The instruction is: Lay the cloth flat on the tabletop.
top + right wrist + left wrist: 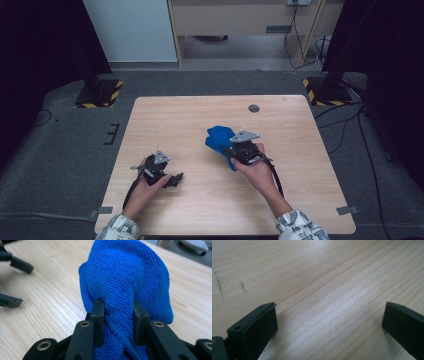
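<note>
A blue microfibre cloth [219, 138] lies bunched up right of the table's middle. My right gripper [232, 149] is shut on its near edge. In the right gripper view the two jaws pinch a twisted fold of the cloth [125, 272], which rises in a hump beyond the right gripper [119, 313]. My left gripper [175, 179] rests low on the wooden table [165, 120] at the front left, jaws pointing right. The left gripper [329, 312] stands wide open over bare wood. Its fingers [21, 265] also show far left in the right gripper view.
A round dark grommet [254, 108] sits in the table near its far edge. Two stands with yellow-and-black bases [99, 94] [325, 91] flank the far corners on the grey floor. Cables [345, 125] trail to the right.
</note>
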